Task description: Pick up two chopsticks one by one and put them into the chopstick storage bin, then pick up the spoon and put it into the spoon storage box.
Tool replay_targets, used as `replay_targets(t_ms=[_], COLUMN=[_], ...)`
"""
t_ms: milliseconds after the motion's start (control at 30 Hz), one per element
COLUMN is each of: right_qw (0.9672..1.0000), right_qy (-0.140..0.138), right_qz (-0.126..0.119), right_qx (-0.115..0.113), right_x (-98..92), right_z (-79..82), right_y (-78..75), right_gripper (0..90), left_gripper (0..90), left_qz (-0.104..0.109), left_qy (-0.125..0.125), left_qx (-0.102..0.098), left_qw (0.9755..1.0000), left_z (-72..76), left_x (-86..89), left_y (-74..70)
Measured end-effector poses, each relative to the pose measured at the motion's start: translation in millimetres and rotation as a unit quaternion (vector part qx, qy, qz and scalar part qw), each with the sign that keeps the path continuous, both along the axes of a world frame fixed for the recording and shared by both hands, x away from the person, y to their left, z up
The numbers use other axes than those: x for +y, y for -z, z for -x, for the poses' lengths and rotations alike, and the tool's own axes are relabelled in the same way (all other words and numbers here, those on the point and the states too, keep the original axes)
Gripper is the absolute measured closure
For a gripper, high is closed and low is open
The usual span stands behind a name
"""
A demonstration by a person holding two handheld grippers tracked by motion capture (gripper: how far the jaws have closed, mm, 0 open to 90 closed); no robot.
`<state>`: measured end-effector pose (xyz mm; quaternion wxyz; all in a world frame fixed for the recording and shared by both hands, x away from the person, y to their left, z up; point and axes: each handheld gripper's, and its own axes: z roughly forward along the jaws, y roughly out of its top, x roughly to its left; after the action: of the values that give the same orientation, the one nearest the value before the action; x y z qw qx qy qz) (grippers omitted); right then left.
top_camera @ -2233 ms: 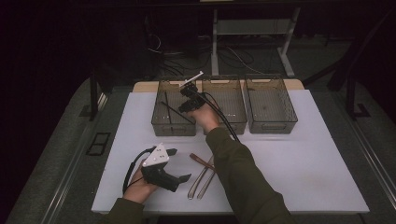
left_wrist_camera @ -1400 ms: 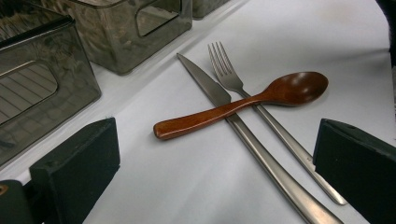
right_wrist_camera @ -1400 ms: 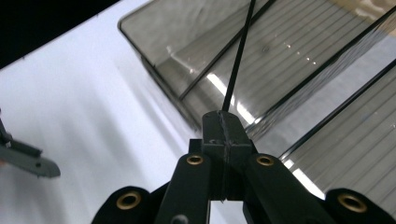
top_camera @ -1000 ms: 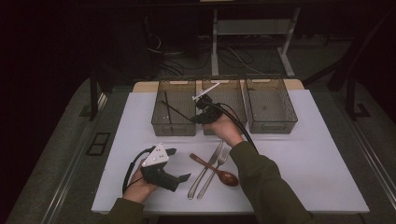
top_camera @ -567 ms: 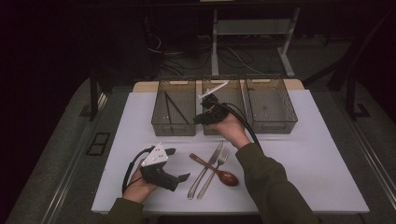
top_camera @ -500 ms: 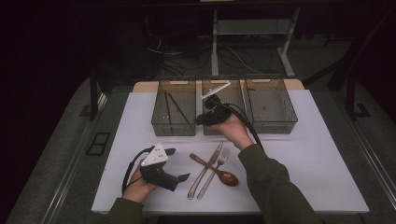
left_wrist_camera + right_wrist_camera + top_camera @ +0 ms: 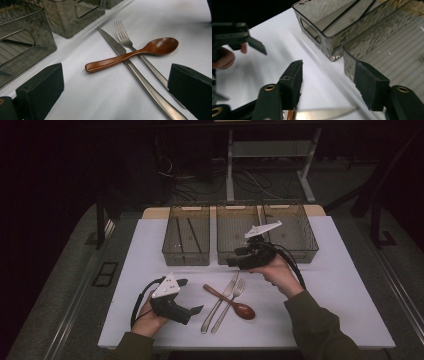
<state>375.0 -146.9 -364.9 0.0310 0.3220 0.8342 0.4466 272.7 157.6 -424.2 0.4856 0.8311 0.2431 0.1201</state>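
- The left gripper [image 7: 192,296] rested on the white worktop [image 7: 345,285] near its near left edge, held in the person's left hand [image 7: 146,319], its black fingers [image 7: 40,90] spread wide apart and released, with nothing between them.
- Just right of it lay a brown wooden spoon [image 7: 231,303] crossing over a silver metal knife [image 7: 219,303] and a silver metal fork [image 7: 228,306], which lay side by side.
- Farther off, the right gripper [image 7: 234,261] hovered at the near wall of the middle smoked-plastic bin [image 7: 235,234], fingers [image 7: 292,82] released, grasping nothing.
- Three such bins stood in a row at the far edge; the left bin [image 7: 186,236] held two thin dark sticks [image 7: 192,228], and the right bin [image 7: 292,231] stood beside the middle one.
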Motion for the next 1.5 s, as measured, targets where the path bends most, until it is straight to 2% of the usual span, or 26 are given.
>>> replay_targets(t_ms=[67,233,700,900,1300,1500], right_qw=[1.0,0.9998,0.9974,0.996,0.9926,0.9914], right_qy=[-0.003,0.012,0.06,0.068,0.105,0.111], right_qz=[-0.005,-0.016,-0.001,0.009,0.015,0.019], right_qx=[0.0,-0.001,-0.04,-0.057,-0.059,-0.067], right_x=[-10.4,-34.8,-87.1,-101.6,-128.9,-140.4], right_z=[5.9,20.7,63.3,76.3,98.2,107.9], right_y=[1.2,5.8,27.1,34.6,54.8,60.2], right_gripper=[36.3,30.8,21.7,19.8,19.0,19.0], left_gripper=[0.1,0.1,0.1,0.1,0.1,0.1], left_qz=[-0.004,-0.007,-0.01,-0.011,-0.013,-0.015], left_qy=[0.002,0.003,-0.003,-0.003,-0.007,-0.006], left_qx=[0.0,-0.001,0.002,0.002,0.0,-0.002], left_qw=[1.0,1.0,0.9999,0.9999,0.9999,0.9999], left_z=[-0.2,-0.3,0.6,0.5,1.4,2.5], left_x=[0.4,-0.6,0.4,0.0,2.8,2.6], left_y=[-0.1,0.5,0.4,0.6,-1.7,-1.9])
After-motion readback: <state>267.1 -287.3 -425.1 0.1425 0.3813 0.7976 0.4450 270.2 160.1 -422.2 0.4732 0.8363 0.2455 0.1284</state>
